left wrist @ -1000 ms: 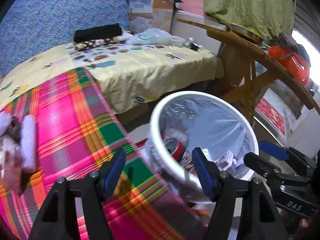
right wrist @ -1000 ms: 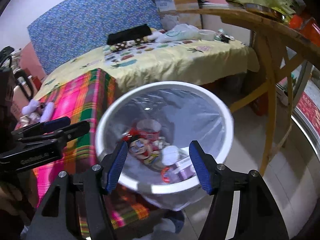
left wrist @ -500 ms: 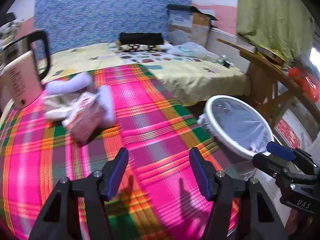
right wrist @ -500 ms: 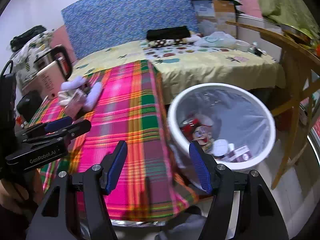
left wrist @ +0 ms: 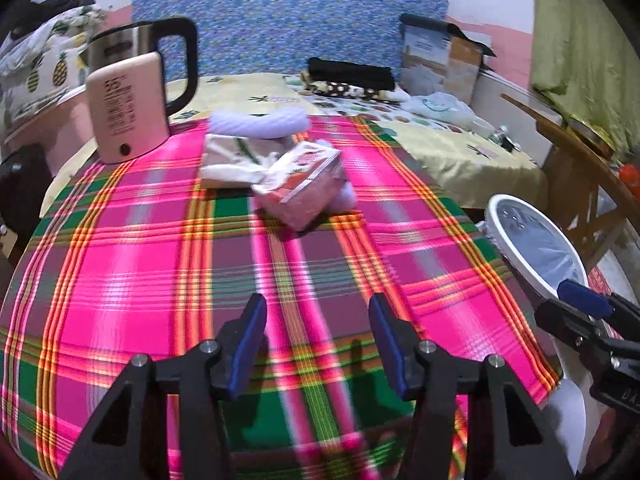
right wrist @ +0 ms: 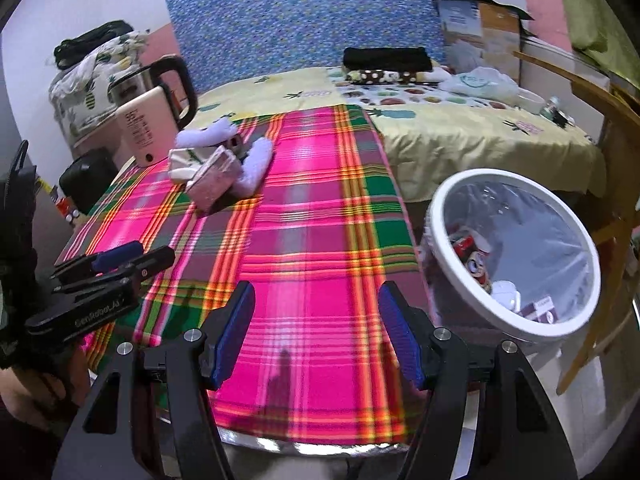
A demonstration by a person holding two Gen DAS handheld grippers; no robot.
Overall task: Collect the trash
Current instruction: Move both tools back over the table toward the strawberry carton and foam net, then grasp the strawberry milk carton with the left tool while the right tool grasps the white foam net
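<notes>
While left gripper point(left wrist: 316, 344) narrows empty over pink plaid tablecloth point(left wrist: 160, 264), I aim for pink crumpled carton point(left wrist: 300, 188); right gripper point(right wrist: 318, 334) half-open, empty, near white lined bin point(right wrist: 516, 256).

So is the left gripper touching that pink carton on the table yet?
Apart. In the left wrist view the left gripper hangs over bare plaid cloth, its fingers closing on nothing, with a wide stretch of cloth between them and the pink carton.

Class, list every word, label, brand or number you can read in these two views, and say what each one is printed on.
"GenRobot.AI": side of the left gripper.
"DAS", cut off at the frame edge: body of the right gripper.
Kettle: printed lines too blurred to read.
Pink carton: print unreadable.
Cardboard box: label unreadable.
</notes>
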